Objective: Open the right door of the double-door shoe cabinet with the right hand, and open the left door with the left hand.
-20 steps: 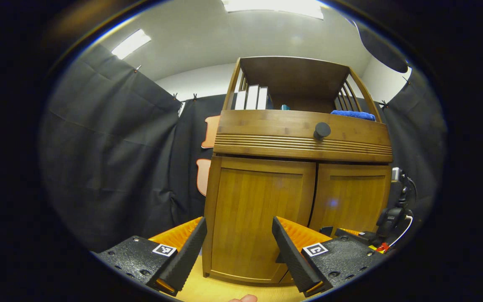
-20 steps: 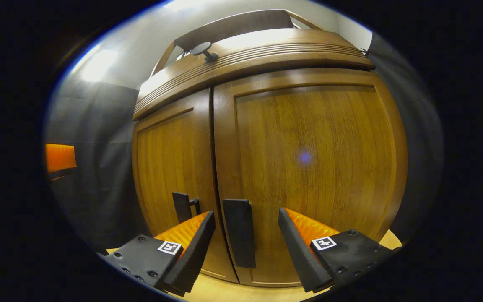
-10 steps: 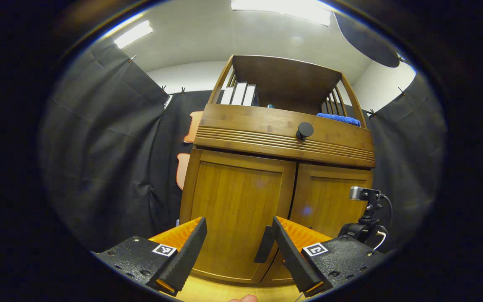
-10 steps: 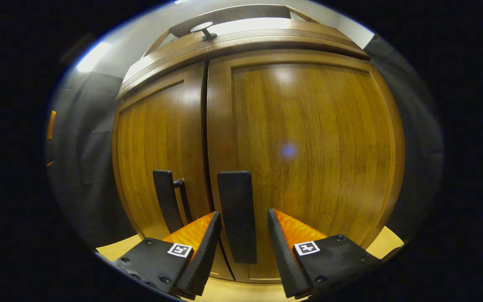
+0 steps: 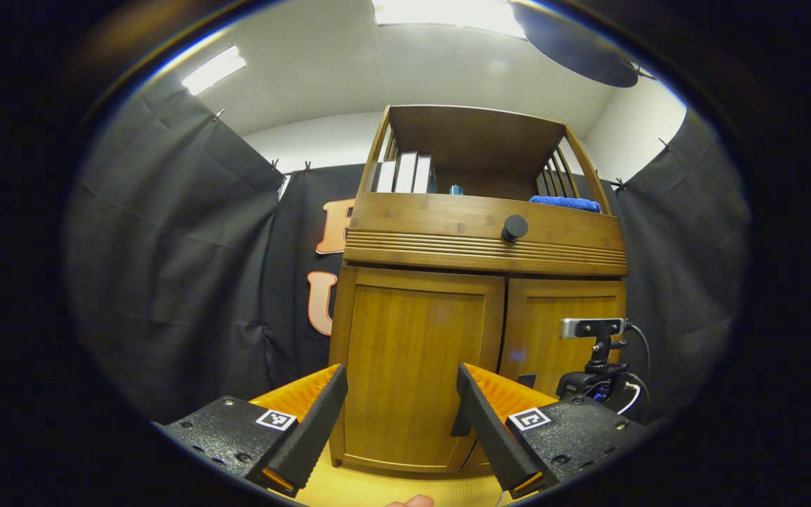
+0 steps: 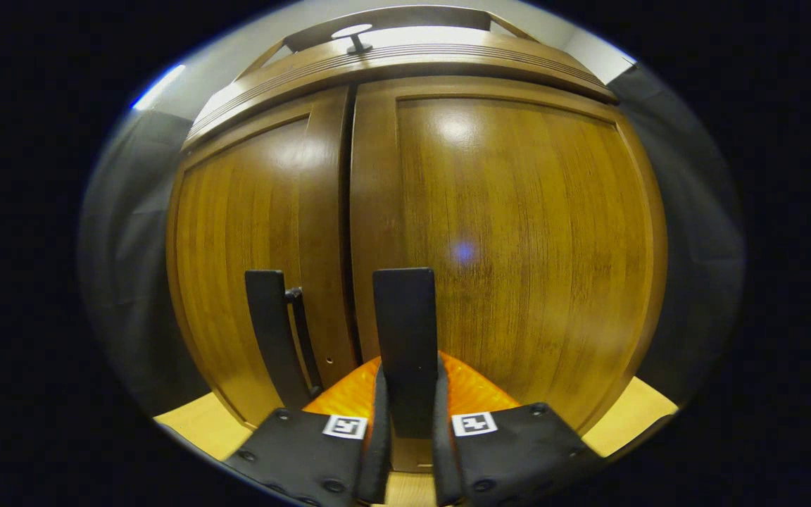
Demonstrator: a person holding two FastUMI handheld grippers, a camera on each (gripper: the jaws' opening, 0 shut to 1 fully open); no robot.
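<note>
Now the right gripper (image 6: 405, 451) has its jaws clamped on the flat black bar handle (image 6: 404, 331) of the brown wooden cabinet's right door (image 6: 518, 239), placed low to pull it outward. Both doors look closed. Well back, the left gripper (image 5: 398, 429) waits with jaws wide, facing the left door (image 5: 416, 359).

Open shelf and booth surroundings

Pale books (image 5: 405, 173) upright at shelf left, small teal item (image 5: 455, 189) mid-shelf, blue cloth (image 5: 564, 203) folded at shelf right. Round dark knob (image 5: 515, 227) on the ribbed panel below. Ceiling light panels (image 5: 212, 70) overhead. Small silver camera (image 5: 592, 327) on a black cabled mount, lower right.
</note>
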